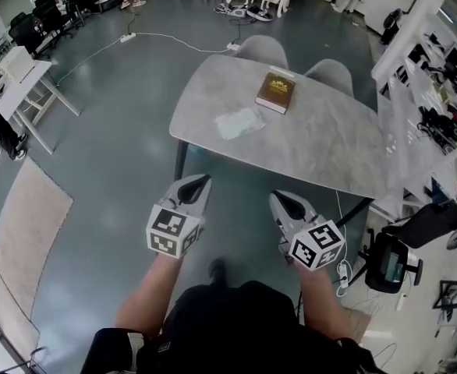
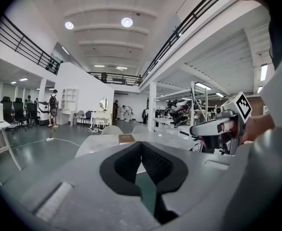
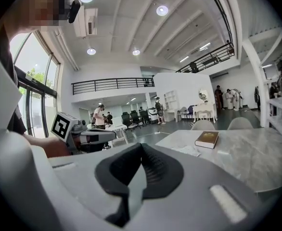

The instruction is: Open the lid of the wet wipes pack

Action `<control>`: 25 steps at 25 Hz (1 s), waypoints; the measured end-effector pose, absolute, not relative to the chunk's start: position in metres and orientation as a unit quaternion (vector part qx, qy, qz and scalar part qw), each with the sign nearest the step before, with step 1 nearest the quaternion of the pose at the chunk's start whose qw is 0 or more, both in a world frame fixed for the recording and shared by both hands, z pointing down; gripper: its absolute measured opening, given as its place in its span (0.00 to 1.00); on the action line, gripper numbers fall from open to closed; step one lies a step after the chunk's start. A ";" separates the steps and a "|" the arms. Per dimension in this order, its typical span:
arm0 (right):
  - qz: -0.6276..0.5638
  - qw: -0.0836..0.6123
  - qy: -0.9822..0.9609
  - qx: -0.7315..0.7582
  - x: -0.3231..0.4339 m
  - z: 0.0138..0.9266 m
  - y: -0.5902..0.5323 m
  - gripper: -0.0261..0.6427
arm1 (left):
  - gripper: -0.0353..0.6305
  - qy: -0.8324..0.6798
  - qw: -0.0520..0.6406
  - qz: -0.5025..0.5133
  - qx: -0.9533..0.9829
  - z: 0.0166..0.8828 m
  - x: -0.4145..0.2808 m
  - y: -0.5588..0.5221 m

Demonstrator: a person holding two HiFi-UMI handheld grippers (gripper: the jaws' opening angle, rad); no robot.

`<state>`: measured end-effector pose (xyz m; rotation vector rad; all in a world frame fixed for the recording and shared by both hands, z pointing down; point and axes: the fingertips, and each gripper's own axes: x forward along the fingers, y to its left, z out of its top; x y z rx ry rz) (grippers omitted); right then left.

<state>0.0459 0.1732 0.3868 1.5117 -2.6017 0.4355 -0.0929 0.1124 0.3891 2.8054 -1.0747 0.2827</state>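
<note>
head view: my left tool (image 1: 200, 184) and right tool (image 1: 280, 201) are both pinched shut and empty, short of the tabletop (image 1: 322, 142). the wet wipes pack (image 1: 239, 123) lies well ahead between them, near a book (image 1: 276, 91).

left gripper view: i can't pick out the pack past the jaws, so i could misjudge reach.

right gripper view: the pack shows ahead-right; shut jaws may shove it.

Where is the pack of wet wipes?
In the head view, the wet wipes pack lies on the grey table, toward its left side, just below and left of the brown book.
</note>
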 end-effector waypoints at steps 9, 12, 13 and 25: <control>0.142 0.061 -0.856 0.493 0.049 0.387 0.119 0.04 | 0.07 -0.355 0.068 0.085 0.929 0.388 -0.091 0.064; 0.141 0.060 -0.861 0.485 0.052 0.391 0.098 0.04 | 0.07 -0.356 0.070 0.088 0.928 0.392 -0.084 0.048; 0.141 0.059 -0.863 0.481 0.054 0.392 0.090 0.04 | 0.07 -0.357 0.071 0.090 0.927 0.394 -0.081 0.042; 0.160 0.065 -0.885 0.432 0.152 0.421 -0.069 0.04 | 0.07 -0.388 0.100 0.121 0.908 0.425 0.019 -0.105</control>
